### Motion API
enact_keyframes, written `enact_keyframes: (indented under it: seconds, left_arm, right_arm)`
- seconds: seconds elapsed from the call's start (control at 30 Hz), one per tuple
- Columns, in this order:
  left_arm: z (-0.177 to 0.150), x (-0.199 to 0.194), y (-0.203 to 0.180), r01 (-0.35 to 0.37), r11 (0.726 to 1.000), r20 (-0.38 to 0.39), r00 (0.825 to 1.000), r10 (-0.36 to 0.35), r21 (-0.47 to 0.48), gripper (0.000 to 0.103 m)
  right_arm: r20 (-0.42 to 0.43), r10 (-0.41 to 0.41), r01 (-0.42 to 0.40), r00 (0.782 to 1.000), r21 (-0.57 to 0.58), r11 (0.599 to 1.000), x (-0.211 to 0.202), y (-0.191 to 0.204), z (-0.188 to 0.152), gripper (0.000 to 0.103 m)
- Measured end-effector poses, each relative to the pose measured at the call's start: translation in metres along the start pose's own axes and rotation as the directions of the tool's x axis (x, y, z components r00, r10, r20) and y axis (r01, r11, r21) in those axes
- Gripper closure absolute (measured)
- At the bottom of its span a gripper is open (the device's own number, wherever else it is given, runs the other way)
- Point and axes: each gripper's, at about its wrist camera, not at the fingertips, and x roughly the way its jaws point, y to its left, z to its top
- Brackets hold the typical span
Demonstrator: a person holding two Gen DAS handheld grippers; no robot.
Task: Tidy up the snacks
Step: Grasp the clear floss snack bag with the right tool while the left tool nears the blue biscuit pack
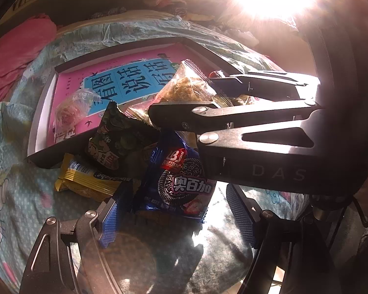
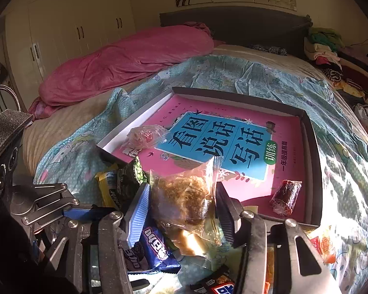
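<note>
lying on a bed, a shallow dark-rimmed box [image 2: 315, 161] holding a pink children's workbook [image 2: 223, 142], with open room across most of the cover. sitting on the workbook, a clear candy wrapper [image 2: 144, 134] near the far left corner and a dark red wrapped sweet [image 2: 285, 196] near the right wall. crowding the box's near left corner: a yellow snack pack [image 1: 85, 178], a green printed pouch [image 1: 117, 142] and a blue sandwich-cookie packet [image 1: 179, 183]. right gripper [image 2: 181, 210] clenching a clear bag of brown shredded snack [image 2: 184, 196], bag upright over the box's near edge. left gripper [image 1: 176, 220] spread wide, released, the cookie packet lying between its blue pads [image 1: 110, 223]. covering the bed, a teal cartoon-print sheet [image 2: 233, 73]; lying beyond, a pink quilt [image 2: 122, 58]; standing behind, cream wardrobes [image 2: 73, 19].
</note>
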Motion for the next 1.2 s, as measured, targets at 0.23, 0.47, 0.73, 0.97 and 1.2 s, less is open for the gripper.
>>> enact_keyframes:
  seconds: [0.23,0.47,0.73,0.97,1.2]
  left_arm:
    - [0.001,0.005,-0.007,-0.024,0.999,-0.005,1.000,0.024,0.026,0.024]
    - [0.003,0.009,-0.014,-0.019,0.998,-0.012,1.000,0.020,0.055,0.024]
    - [0.005,0.013,-0.012,-0.013,0.999,-0.026,1.000,0.014,0.042,0.045]
    - [0.004,0.009,-0.005,0.024,1.000,-0.020,1.000,-0.024,0.000,0.050]
    - [0.001,-0.001,-0.002,0.066,0.997,-0.011,0.998,-0.066,-0.029,0.051]
  right_arm:
    - [0.021,0.049,-0.050,0.999,0.054,0.997,-0.006,-0.008,-0.006,0.060]
    - [0.053,0.052,-0.058,0.997,0.114,0.992,-0.021,-0.021,-0.010,0.063]
    - [0.077,0.021,-0.033,0.997,0.170,0.985,-0.034,-0.034,-0.013,0.063]
    - [0.085,0.009,-0.029,0.996,0.237,0.971,-0.042,-0.049,-0.019,0.064]
    - [0.087,-0.001,-0.021,0.996,0.255,0.967,-0.047,-0.052,-0.023,0.064]
